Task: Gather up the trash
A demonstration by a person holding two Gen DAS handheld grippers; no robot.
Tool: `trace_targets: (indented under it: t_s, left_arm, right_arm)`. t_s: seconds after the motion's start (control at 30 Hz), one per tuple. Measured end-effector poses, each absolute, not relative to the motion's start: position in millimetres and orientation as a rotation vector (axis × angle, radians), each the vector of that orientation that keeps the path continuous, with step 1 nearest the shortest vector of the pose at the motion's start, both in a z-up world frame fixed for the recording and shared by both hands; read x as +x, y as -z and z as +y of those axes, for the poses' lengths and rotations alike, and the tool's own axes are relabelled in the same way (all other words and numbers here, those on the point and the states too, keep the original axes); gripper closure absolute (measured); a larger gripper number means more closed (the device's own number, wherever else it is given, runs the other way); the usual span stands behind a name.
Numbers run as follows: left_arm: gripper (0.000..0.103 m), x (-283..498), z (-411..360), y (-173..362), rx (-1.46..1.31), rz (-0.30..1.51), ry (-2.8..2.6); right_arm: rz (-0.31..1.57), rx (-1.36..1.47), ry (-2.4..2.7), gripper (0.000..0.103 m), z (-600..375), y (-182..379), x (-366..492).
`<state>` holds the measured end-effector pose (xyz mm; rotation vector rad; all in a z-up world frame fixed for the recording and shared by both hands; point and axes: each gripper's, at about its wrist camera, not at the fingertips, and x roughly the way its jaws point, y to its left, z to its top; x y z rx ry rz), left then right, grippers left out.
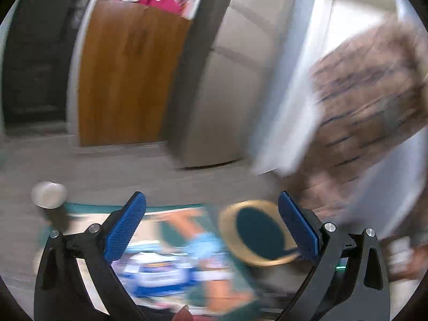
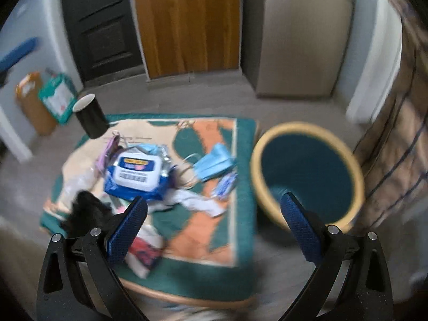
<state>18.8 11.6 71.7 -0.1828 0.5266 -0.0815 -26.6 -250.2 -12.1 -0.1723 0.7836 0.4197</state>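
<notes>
Trash lies on a green, orange and cream mat [image 2: 214, 240]: a blue-and-white wipes pack [image 2: 136, 174], a light blue face mask [image 2: 214, 161], white crumpled paper [image 2: 198, 203], a red-and-white wrapper [image 2: 144, 251], clear plastic [image 2: 77, 182] and a black clump [image 2: 85, 211]. A yellow-rimmed, dark green bin [image 2: 307, 174] stands right of the mat. My right gripper [image 2: 214, 214] hovers above the mat's near part, open and empty. My left gripper [image 1: 212, 211] is open and empty over the blurred wipes pack [image 1: 157, 270] and bin [image 1: 256, 232].
A black cup [image 2: 91, 115] with a white inside stands at the mat's far left corner; the same cup [image 1: 49, 195] shows blurred in the left view. An orange box [image 2: 32, 101] and a green packet [image 2: 57, 99] lean against the left wall. A wooden door [image 2: 187, 24] stands behind; patterned cloth [image 2: 396, 144] hangs at right.
</notes>
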Motion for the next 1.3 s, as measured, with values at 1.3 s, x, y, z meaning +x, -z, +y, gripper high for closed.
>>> trace_targets:
  t_s: [1.3]
  left_arm:
    - [0.006,67,2,45,-0.368,1.013,-0.236]
  right_arm:
    - [0.939,0.171,-0.079,0.004,-355,55,-13]
